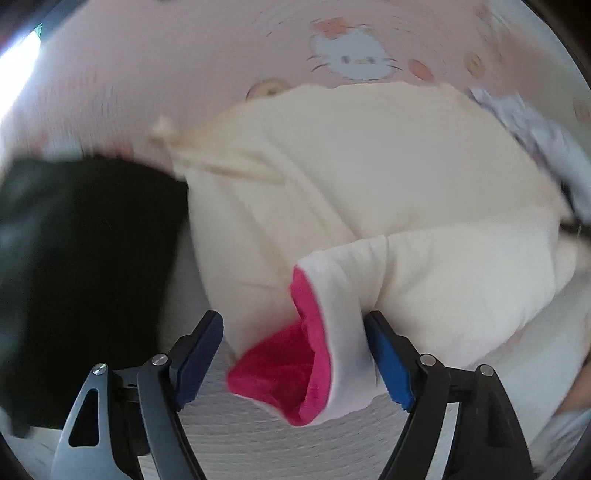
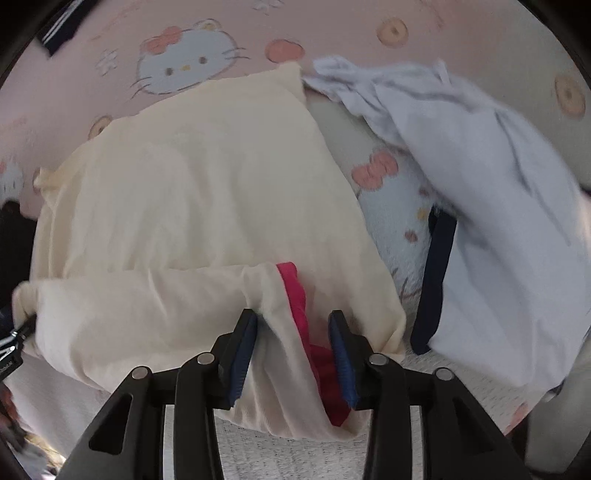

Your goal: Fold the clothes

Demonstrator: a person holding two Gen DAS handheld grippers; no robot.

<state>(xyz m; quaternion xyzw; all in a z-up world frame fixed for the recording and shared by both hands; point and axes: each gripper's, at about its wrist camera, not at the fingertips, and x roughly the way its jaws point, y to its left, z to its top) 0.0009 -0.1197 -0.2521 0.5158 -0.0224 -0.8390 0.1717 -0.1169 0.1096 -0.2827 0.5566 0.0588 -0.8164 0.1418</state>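
Note:
A cream garment (image 1: 369, 166) (image 2: 203, 184) lies spread on a pink cartoon-cat bedsheet (image 1: 147, 74) (image 2: 85, 96). One folded-over part of it ends in an opening with bright pink lining (image 1: 295, 369) (image 2: 295, 295). My left gripper (image 1: 293, 321) stands open wide around that pink-lined end; the right pad touches the cloth, the left pad is clear of it. My right gripper (image 2: 293, 325) is also open. Cream cloth and the pink edge lie loosely between its blue pads.
A black garment (image 1: 85, 258) lies left of the cream one. A pale blue-white garment (image 2: 480, 184) (image 1: 535, 140) with a navy strip (image 2: 436, 277) is crumpled to the right. A dark striped item (image 2: 59, 33) sits at the far left corner.

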